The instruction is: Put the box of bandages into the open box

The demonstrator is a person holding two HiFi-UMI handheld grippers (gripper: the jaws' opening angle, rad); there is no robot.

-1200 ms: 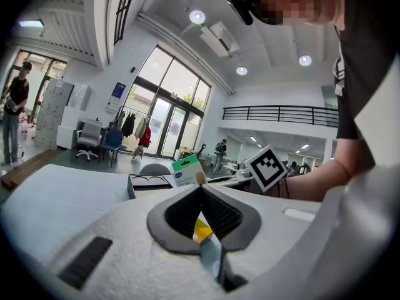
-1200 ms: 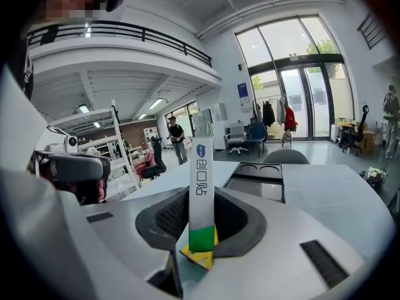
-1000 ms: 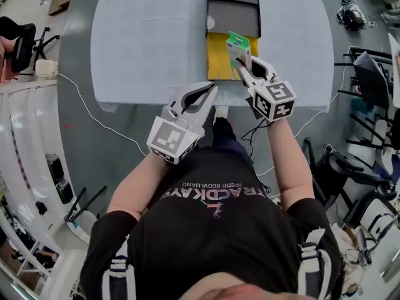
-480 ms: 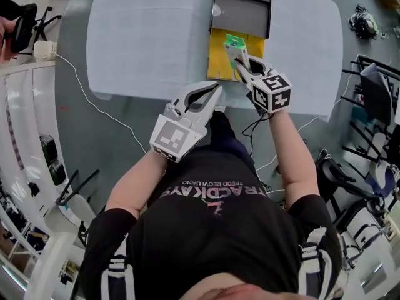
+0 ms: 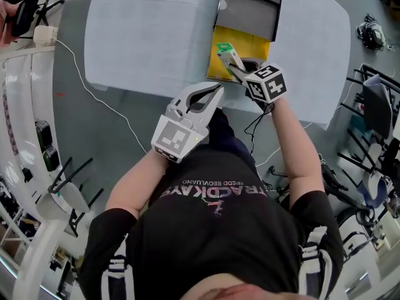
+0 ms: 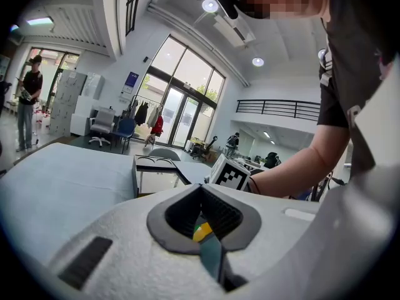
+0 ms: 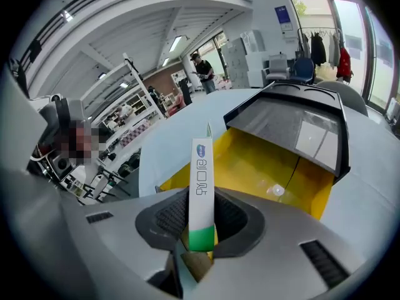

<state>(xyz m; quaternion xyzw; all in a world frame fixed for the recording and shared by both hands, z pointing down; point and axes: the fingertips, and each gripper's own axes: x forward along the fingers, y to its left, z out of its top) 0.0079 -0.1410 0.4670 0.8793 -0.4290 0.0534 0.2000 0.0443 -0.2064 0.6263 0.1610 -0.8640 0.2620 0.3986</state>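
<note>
Right gripper point(image 5: 234, 69) point(image 7: 200, 220) jaws are closed partway and are pressed on the two sides of the box of bandages point(image 5: 225, 52) point(image 7: 201, 180), so the small white and green box is held tight. One end of it is tucked between the jaws and the rest sticks out past them. It is held up over the near side of the open box point(image 5: 253, 42) point(image 7: 262, 161), which is yellow inside. It cannot be told if the small box touches the yellow bottom. A dark lid point(image 5: 250, 8) point(image 7: 294, 124) is tipped back at the far side of the open box. The open box is set on a table point(image 5: 150, 36) point(image 7: 187, 130) that is covered with a pale cloth, close to the edge where the person stands. Left gripper point(image 5: 216, 91) point(image 6: 201, 191) jaws are closed together and nothing is held in them. It is kept near the table edge, a little apart from the open box.
</note>
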